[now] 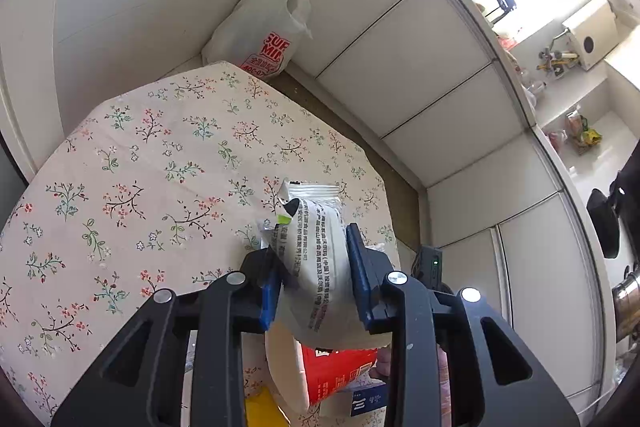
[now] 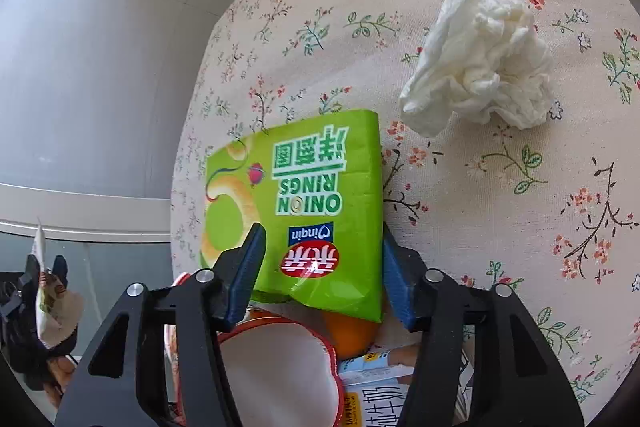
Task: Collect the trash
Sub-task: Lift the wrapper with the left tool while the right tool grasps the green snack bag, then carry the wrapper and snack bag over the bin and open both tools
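We were midway through clearing the floral tablecloth (image 2: 500, 187), with 2 pieces of rubbish in play at once. Our left gripper (image 1: 316, 275) was pinching a white wrapper (image 1: 316, 247) printed with grey text, its blue pads pressed against the wrapper's sides so that the packet bulged between them, held up over the near end of the table; under it, near the bottom of the left wrist view, lay a red-and-white cup (image 1: 336, 371). Our right gripper (image 2: 320, 271) was angled down over the green onion rings packet (image 2: 304, 195), which lay flat near the left-hand edge of the cloth in the right wrist view. Its jaws straddled the packet's near end, 1 pad (image 2: 248, 267) over the packet's left part and the other just off its right edge; we could not tell whether they had bitten yet, and judged them partly spread and not yet gripping. A crumpled white tissue (image 2: 484, 63) sat well apart from the packet, further up the cloth and untouched. Beyond the far end of the table stood a white plastic bag (image 1: 264, 27) with red lettering, which we took to be where the rubbish belonged. The next move, as we judged it, called for closing the right jaws squarely on the thin packet without merely sliding it, then lifting it clear and carrying both loads to the bag.
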Available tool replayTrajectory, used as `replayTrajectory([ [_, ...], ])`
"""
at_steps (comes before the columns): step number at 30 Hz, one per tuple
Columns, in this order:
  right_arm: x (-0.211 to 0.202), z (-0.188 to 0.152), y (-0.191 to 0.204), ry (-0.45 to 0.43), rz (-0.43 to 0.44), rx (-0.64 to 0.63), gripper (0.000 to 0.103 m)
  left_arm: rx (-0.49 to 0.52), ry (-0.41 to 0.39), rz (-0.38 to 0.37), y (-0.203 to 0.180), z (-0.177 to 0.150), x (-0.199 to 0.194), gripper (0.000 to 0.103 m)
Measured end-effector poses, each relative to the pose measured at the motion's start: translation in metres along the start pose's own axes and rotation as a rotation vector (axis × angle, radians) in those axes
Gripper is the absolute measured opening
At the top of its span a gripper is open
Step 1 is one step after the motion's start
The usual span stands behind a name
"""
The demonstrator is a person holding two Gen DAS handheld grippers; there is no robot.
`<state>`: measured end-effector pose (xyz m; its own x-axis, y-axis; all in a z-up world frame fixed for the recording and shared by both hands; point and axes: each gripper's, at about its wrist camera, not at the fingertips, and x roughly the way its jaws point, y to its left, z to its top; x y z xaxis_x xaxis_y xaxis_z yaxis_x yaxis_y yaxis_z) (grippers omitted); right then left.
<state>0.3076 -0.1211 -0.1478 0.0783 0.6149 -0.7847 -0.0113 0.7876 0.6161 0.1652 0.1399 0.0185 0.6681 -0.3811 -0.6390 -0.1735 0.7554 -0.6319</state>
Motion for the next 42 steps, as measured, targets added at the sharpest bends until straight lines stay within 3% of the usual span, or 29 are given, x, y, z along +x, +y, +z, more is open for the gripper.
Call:
replayTrajectory([
  [3,-0.001,-0.001,0.001,-0.021,0.000,0.003,0.028,-0.014,0.013,-0.003,0.003,-0.001,0.004,0.032],
  [8,-0.020,-0.003,0.008,-0.098,0.000,-0.028,0.017,0.002,0.008,0.015,0.002,-0.002,0.005,0.032],
  [20,-0.078,-0.022,0.055,-0.303,-0.112,-0.159,0.012,0.016,-0.050,0.047,-0.005,-0.003,-0.001,0.031],
  [26,-0.117,-0.033,0.071,-0.399,-0.066,-0.190,0.008,0.032,-0.086,0.047,-0.011,-0.004,-0.005,0.031],
  [32,-0.152,-0.049,0.072,-0.491,-0.073,-0.196,0.008,0.041,-0.104,0.038,-0.016,-0.009,-0.006,0.031],
  [42,-0.216,-0.084,0.071,-0.710,-0.163,-0.252,0.007,0.109,-0.188,0.003,-0.047,-0.019,-0.014,0.031],
])
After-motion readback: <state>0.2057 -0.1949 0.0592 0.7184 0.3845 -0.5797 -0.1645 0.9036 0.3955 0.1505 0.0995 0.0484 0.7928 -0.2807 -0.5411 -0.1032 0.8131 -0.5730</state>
